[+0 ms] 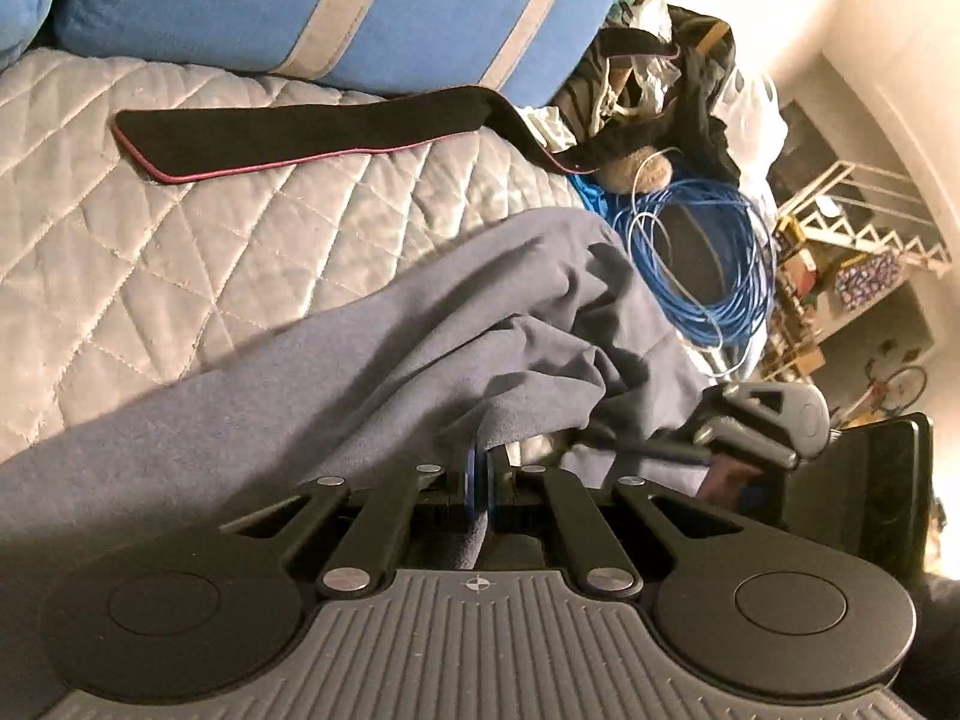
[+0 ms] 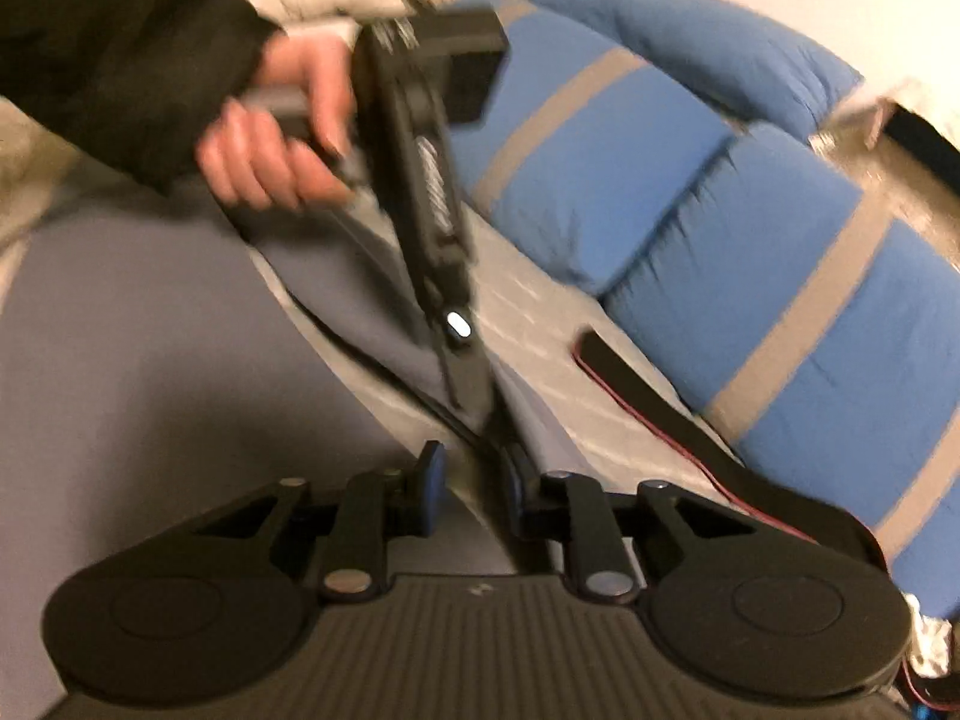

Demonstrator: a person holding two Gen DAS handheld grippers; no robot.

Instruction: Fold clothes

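A grey-blue garment (image 1: 372,360) lies bunched on the quilted bed cover (image 1: 180,228). My left gripper (image 1: 478,468) is shut on a fold of this garment, with cloth pinched between its blue pads. In the right wrist view the same garment (image 2: 138,324) spreads to the left. My right gripper (image 2: 471,480) is open, its jaws apart on either side of a fold of the cloth. The left gripper (image 2: 474,396) shows there from the side, held by a hand (image 2: 270,138). The right gripper shows at the right of the left wrist view (image 1: 708,450).
A black strap with a red edge (image 1: 288,138) lies on the cover next to blue pillows with grey stripes (image 1: 336,6). A coil of blue cable (image 1: 708,258) and a pile of dark clutter (image 1: 660,96) sit past the bed's end.
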